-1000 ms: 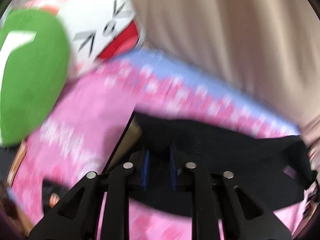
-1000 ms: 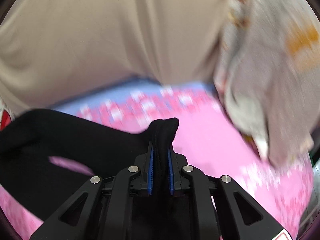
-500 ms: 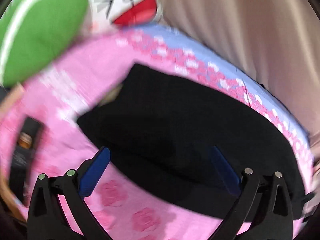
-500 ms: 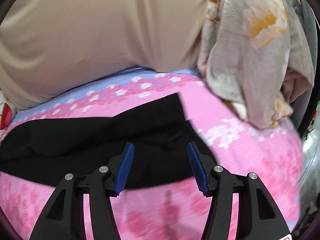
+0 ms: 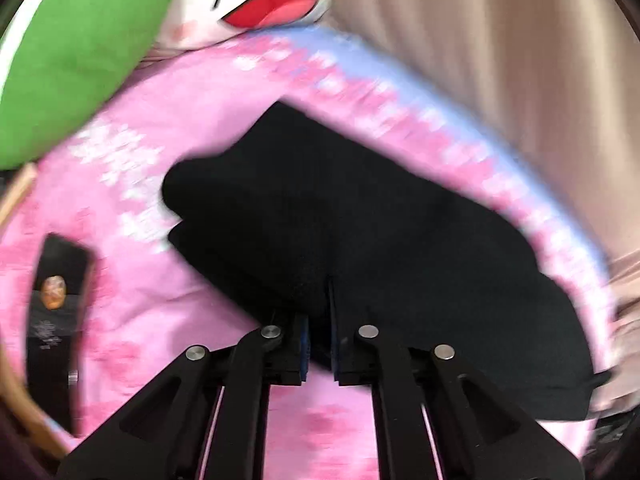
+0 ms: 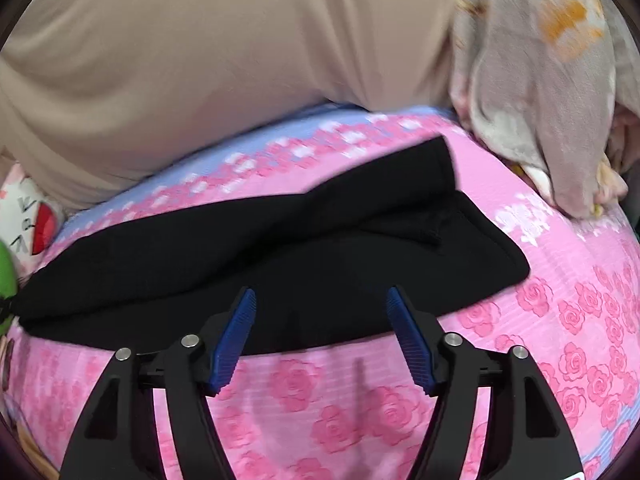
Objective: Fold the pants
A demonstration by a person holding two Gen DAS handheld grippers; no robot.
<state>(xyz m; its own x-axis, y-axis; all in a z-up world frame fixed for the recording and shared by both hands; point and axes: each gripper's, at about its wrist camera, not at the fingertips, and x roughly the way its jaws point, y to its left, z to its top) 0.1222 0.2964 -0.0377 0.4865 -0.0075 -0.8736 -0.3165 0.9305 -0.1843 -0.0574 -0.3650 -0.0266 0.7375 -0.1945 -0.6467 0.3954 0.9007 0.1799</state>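
Note:
Black pants (image 5: 360,208) lie in a long folded band across a pink rose-print bed sheet (image 5: 160,280). My left gripper (image 5: 319,336) points steeply down at their near edge and is shut, with a pinch of black fabric between its blue pads. In the right wrist view the pants (image 6: 280,240) stretch from the left to a rumpled end at the right. My right gripper (image 6: 320,300) hovers over their near edge. Its jaws are opening, the pads stand well apart and press on nothing.
A green cushion (image 5: 80,60) and a white plush with a cartoon face (image 5: 256,0) sit at the bed's far left. A beige curtain (image 6: 200,60) hangs behind. A floral blanket (image 6: 540,100) is heaped at the right. A flat dark item (image 5: 56,320) lies on the sheet at the left.
Both grippers let go of the pants, which dropped flat onto the sheet. The left one opened wide, sank and shut again on the near edge. The right one drew back and spread its jaws.

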